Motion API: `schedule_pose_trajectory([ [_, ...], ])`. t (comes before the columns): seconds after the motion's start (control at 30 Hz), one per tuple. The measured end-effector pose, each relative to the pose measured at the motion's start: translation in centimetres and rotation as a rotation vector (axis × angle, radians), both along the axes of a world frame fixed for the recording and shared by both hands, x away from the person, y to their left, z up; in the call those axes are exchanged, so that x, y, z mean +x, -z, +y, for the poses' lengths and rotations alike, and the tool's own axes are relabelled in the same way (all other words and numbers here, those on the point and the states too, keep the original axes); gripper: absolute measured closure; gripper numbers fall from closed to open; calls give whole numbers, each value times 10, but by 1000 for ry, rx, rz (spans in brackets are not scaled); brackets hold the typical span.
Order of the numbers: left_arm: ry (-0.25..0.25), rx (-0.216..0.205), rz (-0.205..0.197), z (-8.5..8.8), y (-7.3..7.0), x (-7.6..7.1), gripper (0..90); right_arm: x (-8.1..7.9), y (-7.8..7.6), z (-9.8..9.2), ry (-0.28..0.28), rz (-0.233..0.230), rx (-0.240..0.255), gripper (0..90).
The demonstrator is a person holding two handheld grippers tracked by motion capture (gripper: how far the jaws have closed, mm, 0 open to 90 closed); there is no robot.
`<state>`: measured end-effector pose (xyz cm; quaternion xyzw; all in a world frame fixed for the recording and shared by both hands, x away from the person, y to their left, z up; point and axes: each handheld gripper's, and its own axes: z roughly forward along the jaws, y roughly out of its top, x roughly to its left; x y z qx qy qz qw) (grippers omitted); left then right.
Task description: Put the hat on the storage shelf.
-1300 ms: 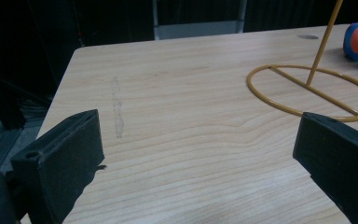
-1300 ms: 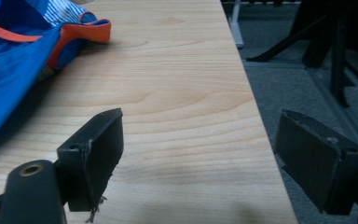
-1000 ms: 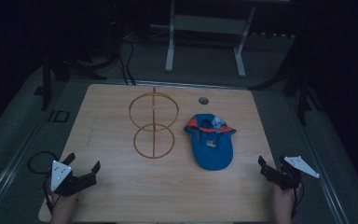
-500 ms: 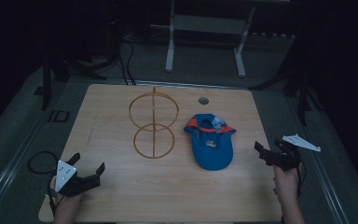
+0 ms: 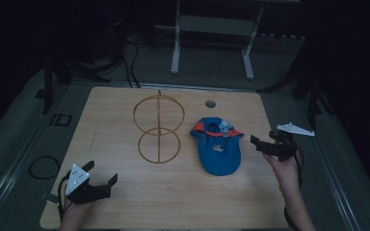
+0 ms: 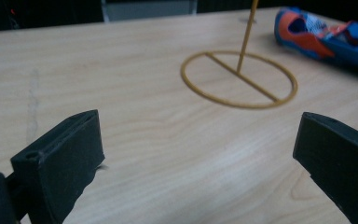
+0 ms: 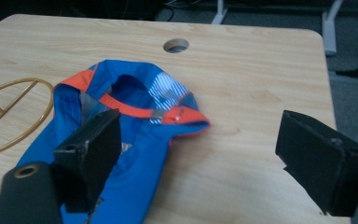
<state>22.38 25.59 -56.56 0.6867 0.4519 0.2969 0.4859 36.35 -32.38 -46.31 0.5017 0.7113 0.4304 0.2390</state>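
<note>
A blue cap with orange trim (image 5: 219, 147) lies upside down on the wooden table (image 5: 125, 110), right of centre. Left of it stands a gold wire stand (image 5: 158, 129), a flat ring base with an upright ring on a post. My right gripper (image 5: 265, 143) is open at the table's right edge, just right of the cap; in the right gripper view the cap (image 7: 121, 140) lies under and ahead of my right gripper (image 7: 200, 163). My left gripper (image 5: 101, 175) is open near the front left corner. In the left gripper view my left gripper (image 6: 198, 163) faces the stand's base ring (image 6: 240, 79).
A round cable hole (image 5: 210, 104) sits near the table's far edge, behind the cap. A metal frame stand (image 5: 214, 29) is on the dark floor beyond the table. A cable loop (image 5: 42, 167) lies on the floor at the left.
My right gripper has moved up and inward from the front right toward the cap. My left gripper has shifted slightly forward and right. The cap and wire stand have not moved.
</note>
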Motion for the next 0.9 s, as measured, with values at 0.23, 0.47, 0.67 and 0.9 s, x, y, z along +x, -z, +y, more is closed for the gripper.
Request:
schedule_pose_trajectory([
  [0.23,31,-29,22,0,0,1,20,24,0,22,-46,29,-10,166],
  [0.47,36,3,19,-2,1,1,20,45,6,39,-54,66,-5,188],
  [0.67,50,13,29,-3,1,2,20,64,12,52,-69,94,-33,230],
  [0.9,50,9,27,-2,1,2,19,86,25,68,-81,119,-69,264],
])
